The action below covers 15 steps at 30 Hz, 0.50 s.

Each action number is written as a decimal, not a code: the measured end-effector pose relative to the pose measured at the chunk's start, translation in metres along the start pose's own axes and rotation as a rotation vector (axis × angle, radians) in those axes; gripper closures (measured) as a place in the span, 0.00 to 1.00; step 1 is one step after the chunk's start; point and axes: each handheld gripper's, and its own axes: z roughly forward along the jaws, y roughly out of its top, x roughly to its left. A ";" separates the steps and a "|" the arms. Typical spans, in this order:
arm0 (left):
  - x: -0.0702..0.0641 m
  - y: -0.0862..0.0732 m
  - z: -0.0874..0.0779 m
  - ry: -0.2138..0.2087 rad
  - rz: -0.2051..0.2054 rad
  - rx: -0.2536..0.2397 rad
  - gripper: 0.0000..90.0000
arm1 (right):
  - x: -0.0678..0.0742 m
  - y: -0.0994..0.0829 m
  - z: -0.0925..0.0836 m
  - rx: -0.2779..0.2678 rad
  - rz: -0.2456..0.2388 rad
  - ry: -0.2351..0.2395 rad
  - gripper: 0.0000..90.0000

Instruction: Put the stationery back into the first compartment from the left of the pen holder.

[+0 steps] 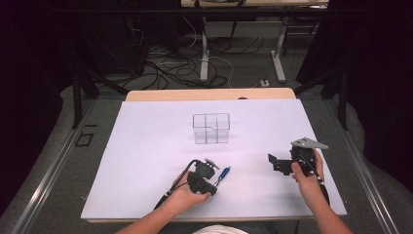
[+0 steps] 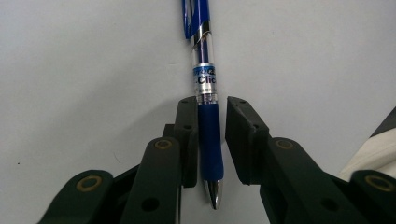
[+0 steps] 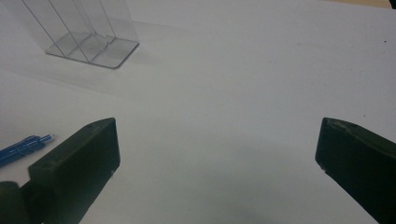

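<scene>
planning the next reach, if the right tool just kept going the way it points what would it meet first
Probably bare white table: the right tool stands wide open with nothing between. The clear divided holder and blue pen lie off to its left.

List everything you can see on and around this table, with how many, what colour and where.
pen: one, blue with a silver middle, lying on the sheet near the front, between the left tongs' jaws
clear organizer: one, transparent with dividers, standing upright mid-sheet, apart from the pen
sheet: one, white, covering the tabletop
table: one, light wood, edge showing beyond the sheet
cables: several, dark and white, on the floor behind the table
left tongs: one, black, jaws on either side of the pen's grip, a gap showing on one side
right tongs: one, black, jaws wide apart over bare sheet at the right
hands: two, one holding each tongs
</scene>
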 end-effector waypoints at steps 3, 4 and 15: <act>0.000 0.000 0.000 0.004 -0.002 0.001 0.84 | 0.000 0.000 0.000 0.001 0.003 0.000 0.00; 0.000 0.000 0.000 0.008 -0.003 0.002 0.84 | 0.001 0.000 0.000 0.003 0.008 0.000 0.00; 0.000 0.000 0.001 0.009 -0.017 0.003 0.88 | 0.001 0.000 0.001 0.002 -0.002 0.001 0.00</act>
